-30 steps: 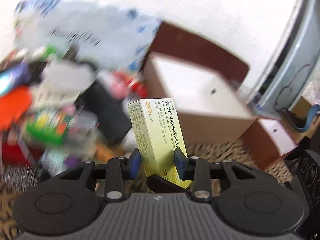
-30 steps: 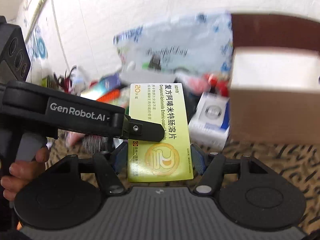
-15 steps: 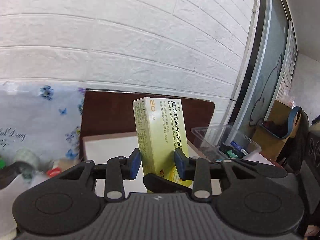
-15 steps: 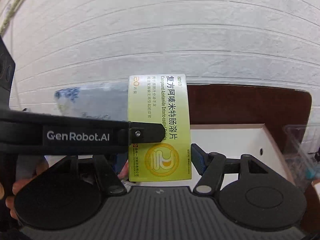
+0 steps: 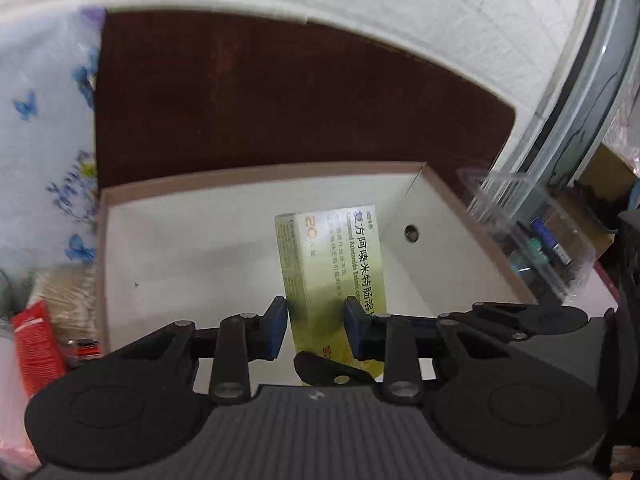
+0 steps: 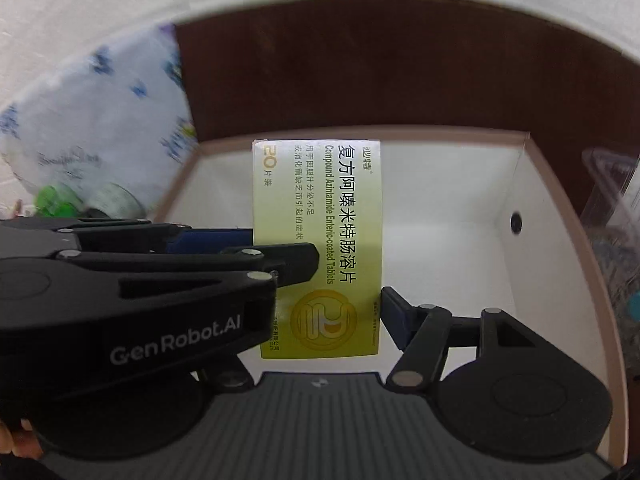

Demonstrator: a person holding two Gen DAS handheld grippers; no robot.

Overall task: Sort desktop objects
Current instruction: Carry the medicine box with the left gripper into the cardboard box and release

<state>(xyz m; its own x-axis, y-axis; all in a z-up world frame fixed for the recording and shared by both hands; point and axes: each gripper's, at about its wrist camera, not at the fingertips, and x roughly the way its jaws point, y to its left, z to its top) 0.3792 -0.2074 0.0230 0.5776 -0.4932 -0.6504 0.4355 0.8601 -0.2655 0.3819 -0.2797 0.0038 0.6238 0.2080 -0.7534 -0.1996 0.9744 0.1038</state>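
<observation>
One open cardboard box with a brown rim and white inside [image 5: 168, 248] served as the landmark, its tall dark brown lid [image 5: 280, 104] standing up behind it against the white brick wall. The box floor looked bare, with one round hole in its right inner wall. Above that floor hung one yellow-green carton of tablets [image 5: 336, 264], printed with Chinese characters and the words "Enteric-coated Tablets", upright, with both tools on it.

The left gripper [image 5: 316, 326] had its blue-padded jaws set narrow on the carton's thin sides and was closing on it. The right gripper [image 6: 320, 312] had its jaws set wide across the carton's broad face; its right pad touched the edge, and its left pad was hidden behind the other tool.

Right of the box stood one clear plastic bin [image 5: 532, 232] holding several pens or markers, too blurred to count. Left of the box lay one white bag with blue butterflies [image 5: 44, 128], one red packet [image 5: 38, 348] and other blurred clutter.
</observation>
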